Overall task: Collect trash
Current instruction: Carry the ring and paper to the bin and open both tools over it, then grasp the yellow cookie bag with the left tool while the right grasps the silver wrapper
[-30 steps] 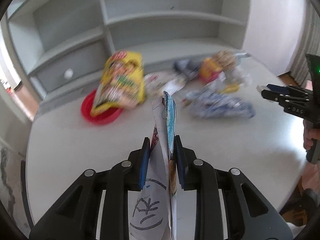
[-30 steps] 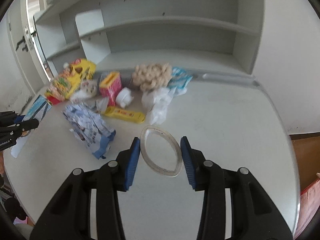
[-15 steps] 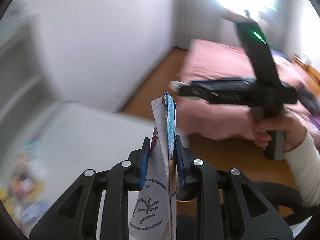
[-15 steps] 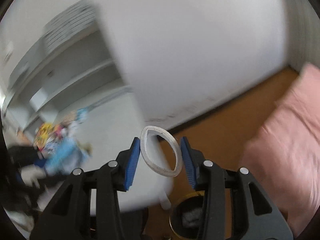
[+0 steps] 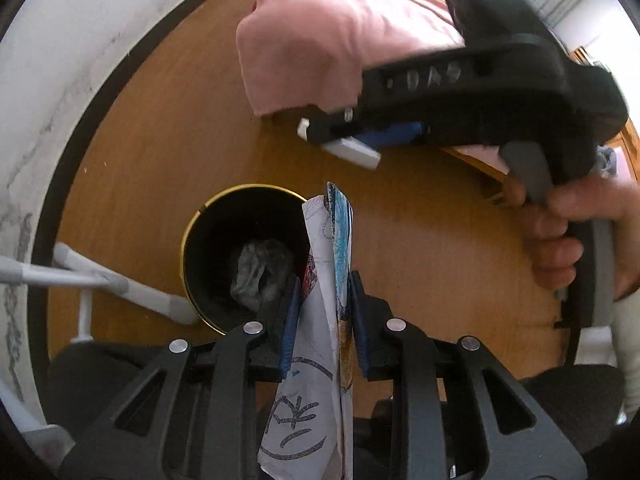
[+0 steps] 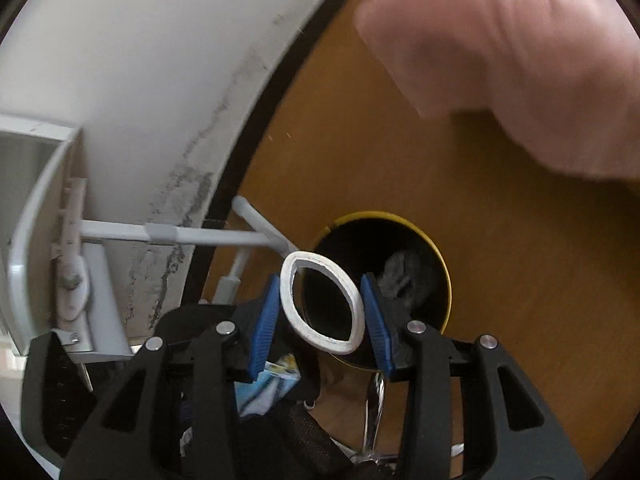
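Observation:
My left gripper point(image 5: 322, 304) is shut on a folded paper wrapper point(image 5: 328, 280) with blue and black print, pointing steeply down beside a black bin point(image 5: 224, 240) with a gold rim that stands on the wooden floor. Crumpled grey trash point(image 5: 260, 272) lies inside it. My right gripper point(image 6: 322, 304) is shut on a squashed white ring point(image 6: 320, 300) and hangs over the same bin point(image 6: 440, 276). In the left wrist view the right gripper point(image 5: 344, 144) shows from the side above the bin, gripped by a hand point(image 5: 560, 236).
A pink bedcover point(image 5: 340, 32) hangs over the floor beyond the bin. White table legs point(image 5: 120, 284) and the table's underside point(image 6: 40, 240) stand left of the bin, against a scuffed white wall point(image 6: 160, 80). Dark chair parts lie below both grippers.
Both grippers swung away from the littered table, past the wall and bed, and tipped down over the bin on the floor. Each kept its hold on its item.

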A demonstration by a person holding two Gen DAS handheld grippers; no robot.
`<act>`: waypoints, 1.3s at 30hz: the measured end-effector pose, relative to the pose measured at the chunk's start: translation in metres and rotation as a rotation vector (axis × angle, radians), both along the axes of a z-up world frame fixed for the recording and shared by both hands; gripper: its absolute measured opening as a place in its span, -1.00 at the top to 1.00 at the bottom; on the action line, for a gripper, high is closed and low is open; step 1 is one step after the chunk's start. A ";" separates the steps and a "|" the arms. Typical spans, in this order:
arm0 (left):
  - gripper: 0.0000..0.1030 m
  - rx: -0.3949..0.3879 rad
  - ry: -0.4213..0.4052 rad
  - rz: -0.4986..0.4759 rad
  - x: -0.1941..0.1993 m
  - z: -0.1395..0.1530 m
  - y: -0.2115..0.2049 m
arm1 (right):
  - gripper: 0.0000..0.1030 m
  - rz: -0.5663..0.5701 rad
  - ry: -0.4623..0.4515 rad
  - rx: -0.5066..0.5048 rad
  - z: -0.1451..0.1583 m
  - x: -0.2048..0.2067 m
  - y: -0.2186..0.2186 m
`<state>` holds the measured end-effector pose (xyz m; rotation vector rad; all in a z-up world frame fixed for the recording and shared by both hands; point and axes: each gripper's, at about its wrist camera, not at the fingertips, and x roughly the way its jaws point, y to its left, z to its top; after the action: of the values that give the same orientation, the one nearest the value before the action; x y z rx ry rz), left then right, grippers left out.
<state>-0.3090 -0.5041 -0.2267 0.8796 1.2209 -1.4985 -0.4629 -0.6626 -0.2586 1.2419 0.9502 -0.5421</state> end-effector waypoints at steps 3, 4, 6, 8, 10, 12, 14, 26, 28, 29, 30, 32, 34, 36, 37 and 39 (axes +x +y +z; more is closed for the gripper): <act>0.52 -0.009 -0.015 0.002 0.000 -0.003 -0.002 | 0.17 -0.012 -0.005 0.043 -0.015 -0.001 0.003; 0.40 -0.019 -0.033 0.008 0.001 -0.002 0.003 | 0.15 -0.013 0.000 0.046 -0.016 -0.001 0.003; -0.33 -0.023 -0.048 0.018 -0.001 -0.003 0.004 | -0.66 -0.028 0.013 0.055 -0.014 -0.006 0.002; -0.70 -0.053 -0.066 0.030 0.000 0.003 0.001 | -0.79 -0.060 0.008 0.025 -0.005 -0.012 -0.003; -0.70 -0.068 -0.085 0.028 -0.002 0.004 -0.001 | -0.79 -0.074 -0.007 0.023 -0.004 -0.018 -0.008; -0.70 -0.069 -0.071 0.029 -0.002 0.007 0.000 | -0.79 -0.098 -0.027 0.033 0.003 -0.025 -0.011; -0.70 -0.104 -0.057 0.027 -0.002 0.016 0.001 | -0.79 -0.124 -0.041 0.014 0.013 -0.031 -0.014; -0.80 -0.648 -0.229 0.141 0.047 0.228 0.103 | -0.87 -0.139 0.088 -0.740 0.199 -0.018 0.039; -0.83 -0.675 -0.312 0.273 0.084 0.246 0.137 | -0.87 -0.106 0.086 -0.804 0.214 0.004 0.053; -0.83 -0.674 -0.359 0.358 0.108 0.252 0.158 | -0.87 -0.078 0.075 -0.822 0.219 0.018 0.060; -0.83 -0.664 -0.389 0.416 0.124 0.255 0.172 | -0.87 -0.041 0.053 -0.828 0.223 0.034 0.066; -0.83 -0.610 -0.489 0.607 0.172 0.256 0.223 | -0.87 0.038 0.020 -0.834 0.227 0.066 0.079; -0.83 -0.544 -0.562 0.770 0.210 0.252 0.271 | -0.87 0.142 -0.019 -0.836 0.230 0.102 0.094; -0.84 -0.470 -0.610 0.925 0.243 0.244 0.322 | -0.87 0.250 -0.060 -0.836 0.232 0.141 0.114; -0.84 -0.424 -0.627 1.015 0.260 0.238 0.353 | -0.87 0.313 -0.088 -0.831 0.234 0.164 0.127; -0.83 -0.345 -0.623 1.154 0.287 0.227 0.403 | -0.87 0.438 -0.153 -0.819 0.237 0.208 0.156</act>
<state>-0.0215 -0.1016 0.0002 0.2339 0.7122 -0.4029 -0.2550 -0.5067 -0.0220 0.3183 0.7195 -0.4100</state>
